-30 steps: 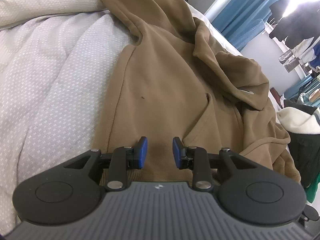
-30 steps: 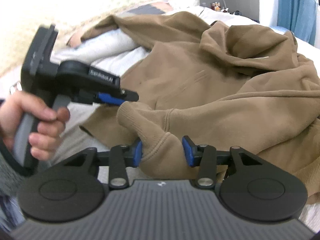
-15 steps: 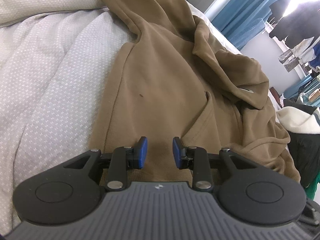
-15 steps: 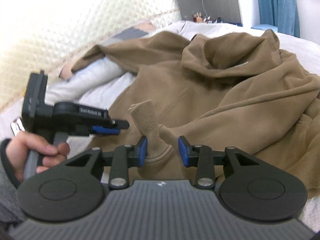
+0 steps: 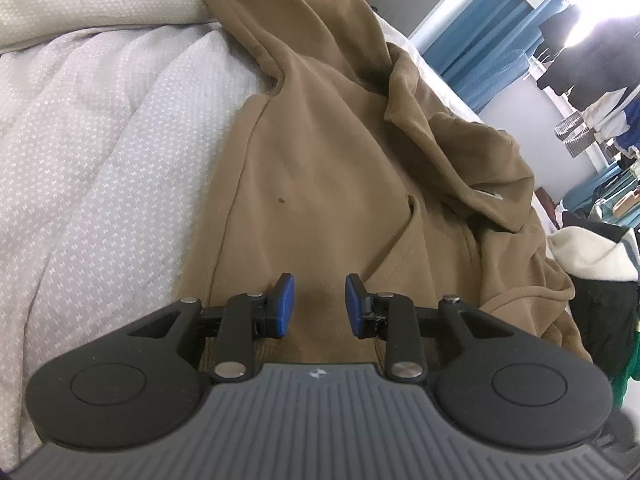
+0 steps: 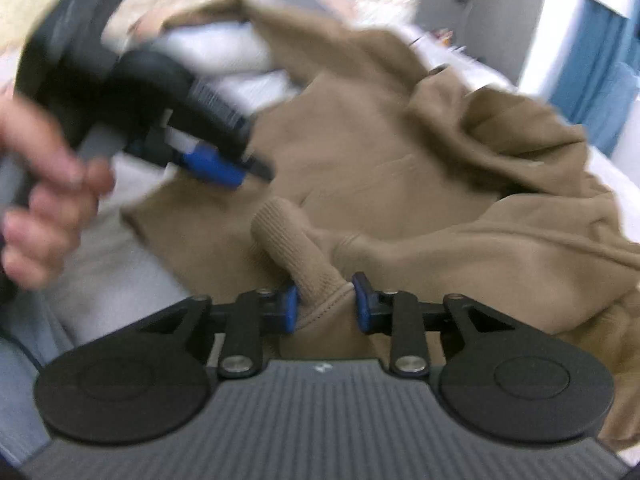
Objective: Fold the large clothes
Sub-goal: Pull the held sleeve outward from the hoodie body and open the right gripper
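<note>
- Brown fleece hoodie lies spread over a white dotted quilt on the bed, its hood crumpled toward the far side.
- Around it: blue curtains by a bright window, dark clothes hanging there, and a cream and black heap at the bed's edge.
- Left gripper hangs over the hoodie's lower part with its blue pads spread and nothing between them.
- Right gripper pinches the ribbed cuff of a sleeve, which stands up between its blue pads.
- In the right wrist view the left gripper and the hand holding it block the near left of the hoodie; white lettering on its side is too blurred to read.
- Compared with half a second ago, the right view has swung and blurred and the left gripper fills more of it; the left view has hardly changed.
</note>
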{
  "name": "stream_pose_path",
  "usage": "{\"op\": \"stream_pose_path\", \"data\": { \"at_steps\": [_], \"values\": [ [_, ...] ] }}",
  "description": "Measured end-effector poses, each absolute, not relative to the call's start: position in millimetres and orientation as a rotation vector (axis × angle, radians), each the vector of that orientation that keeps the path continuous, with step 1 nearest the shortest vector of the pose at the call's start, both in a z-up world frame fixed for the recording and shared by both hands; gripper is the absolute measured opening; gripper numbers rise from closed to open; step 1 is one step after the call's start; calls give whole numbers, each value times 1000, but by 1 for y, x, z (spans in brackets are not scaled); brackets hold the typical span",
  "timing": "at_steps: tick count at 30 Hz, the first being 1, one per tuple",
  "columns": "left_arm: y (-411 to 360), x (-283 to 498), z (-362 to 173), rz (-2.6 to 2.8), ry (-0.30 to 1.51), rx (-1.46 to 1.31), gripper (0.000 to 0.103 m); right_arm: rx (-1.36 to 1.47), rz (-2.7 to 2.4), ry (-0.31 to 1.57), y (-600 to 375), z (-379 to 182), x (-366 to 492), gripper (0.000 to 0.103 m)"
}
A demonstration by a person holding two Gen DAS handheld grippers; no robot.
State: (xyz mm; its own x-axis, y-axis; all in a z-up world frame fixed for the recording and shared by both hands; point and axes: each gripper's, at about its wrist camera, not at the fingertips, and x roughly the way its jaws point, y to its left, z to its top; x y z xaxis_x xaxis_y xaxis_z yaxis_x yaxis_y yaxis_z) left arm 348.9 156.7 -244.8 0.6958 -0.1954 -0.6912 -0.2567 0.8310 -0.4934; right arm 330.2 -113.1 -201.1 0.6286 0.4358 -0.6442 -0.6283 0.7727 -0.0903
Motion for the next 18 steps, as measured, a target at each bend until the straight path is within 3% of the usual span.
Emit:
{"op": "stream_pose_path", "data": {
  "at_steps": [7, 18],
  "values": [
    [153, 350, -241, 19, 807, -593, 33, -173, 408, 411, -188, -103, 341, 24],
    [146, 353, -241, 19, 809, -563, 33, -82, -67, 240, -379, 14, 431, 16]
  ]
}}
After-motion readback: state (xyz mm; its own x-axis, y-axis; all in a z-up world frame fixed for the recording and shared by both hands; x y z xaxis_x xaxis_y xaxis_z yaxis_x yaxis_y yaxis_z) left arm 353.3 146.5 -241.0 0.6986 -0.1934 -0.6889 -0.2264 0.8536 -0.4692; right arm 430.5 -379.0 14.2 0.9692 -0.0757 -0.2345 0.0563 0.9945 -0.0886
